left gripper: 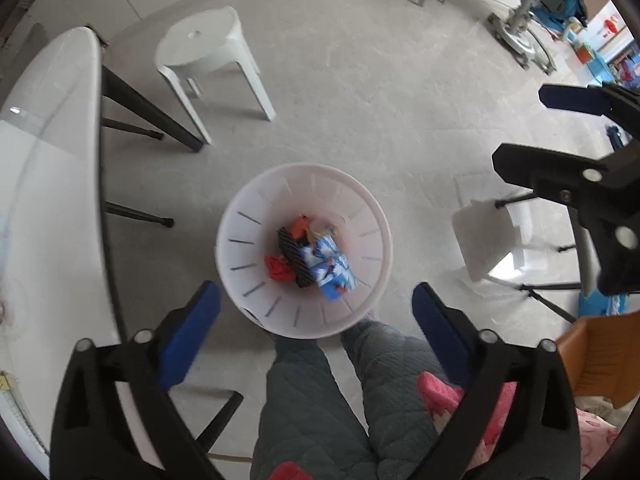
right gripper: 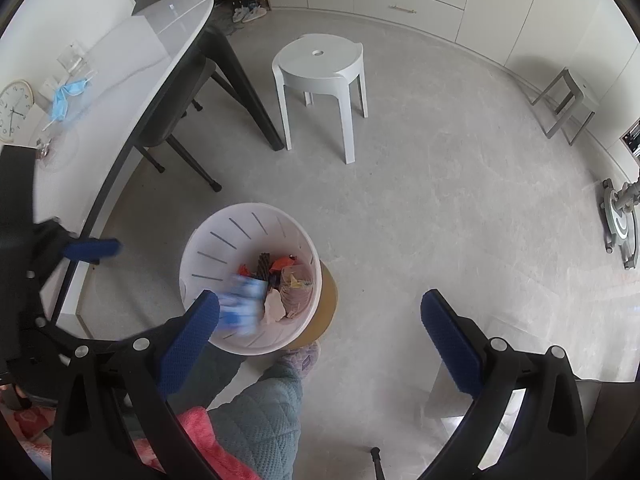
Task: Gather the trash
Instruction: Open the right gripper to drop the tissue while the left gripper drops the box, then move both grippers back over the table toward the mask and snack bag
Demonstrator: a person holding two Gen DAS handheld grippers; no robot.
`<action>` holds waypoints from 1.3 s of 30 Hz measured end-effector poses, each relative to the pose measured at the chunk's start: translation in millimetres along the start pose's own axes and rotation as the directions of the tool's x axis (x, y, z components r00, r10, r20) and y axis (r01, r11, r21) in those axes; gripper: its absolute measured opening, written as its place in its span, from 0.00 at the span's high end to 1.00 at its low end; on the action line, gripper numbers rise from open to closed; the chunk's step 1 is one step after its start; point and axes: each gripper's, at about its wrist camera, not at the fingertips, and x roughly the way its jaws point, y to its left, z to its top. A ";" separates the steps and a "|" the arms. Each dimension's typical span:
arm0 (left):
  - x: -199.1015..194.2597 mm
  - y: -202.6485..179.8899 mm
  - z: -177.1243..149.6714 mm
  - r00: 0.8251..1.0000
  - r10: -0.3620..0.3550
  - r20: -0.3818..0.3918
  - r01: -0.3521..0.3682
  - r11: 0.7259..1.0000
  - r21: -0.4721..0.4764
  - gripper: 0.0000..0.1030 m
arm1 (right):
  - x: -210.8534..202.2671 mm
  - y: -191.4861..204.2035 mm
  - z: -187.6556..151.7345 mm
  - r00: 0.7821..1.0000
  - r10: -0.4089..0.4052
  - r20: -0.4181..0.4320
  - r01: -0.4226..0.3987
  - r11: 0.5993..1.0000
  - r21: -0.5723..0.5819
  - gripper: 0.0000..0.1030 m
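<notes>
Grey floor (left gripper: 360,100), bin (left gripper: 240,216), right view alone shows mask (right gripper: 66,98)

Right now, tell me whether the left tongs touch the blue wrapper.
Apart. The left wrist view shows the left tongs wide open above the bin, with the blue wrapper down inside among the trash.

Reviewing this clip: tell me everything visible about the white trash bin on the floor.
The white trash bin is round, plastic-looking, with narrow vertical slots in its wall. It stands upright and open-topped on the grey floor beside the white table, just ahead of the person's slippered feet. Inside lie a blue-and-white wrapper, red scraps, a dark ribbed piece and a pale crumpled wrapper. The right wrist view shows a brown round object against its far side.
</notes>
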 end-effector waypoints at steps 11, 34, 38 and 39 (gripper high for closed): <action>-58.3 27.8 -7.3 0.991 0.065 0.114 -0.054 0.994 -0.095 0.09 | -14.6 20.2 15.7 0.999 -0.035 -0.033 0.033 0.998 -0.047 0.03; -154.0 184.5 -101.8 0.958 0.212 0.195 -0.063 0.816 -0.574 0.08 | -60.0 203.8 107.3 0.999 0.011 0.046 0.010 0.897 -0.442 0.03; -150.2 225.8 -110.9 0.955 0.236 0.181 -0.078 0.785 -0.614 0.08 | -47.3 235.6 131.8 0.999 0.016 0.037 0.004 0.882 -0.470 0.03; -149.2 236.5 -113.8 0.953 0.243 0.178 -0.083 0.779 -0.621 0.08 | -44.0 244.5 138.9 0.999 0.024 0.035 -0.005 0.880 -0.474 0.03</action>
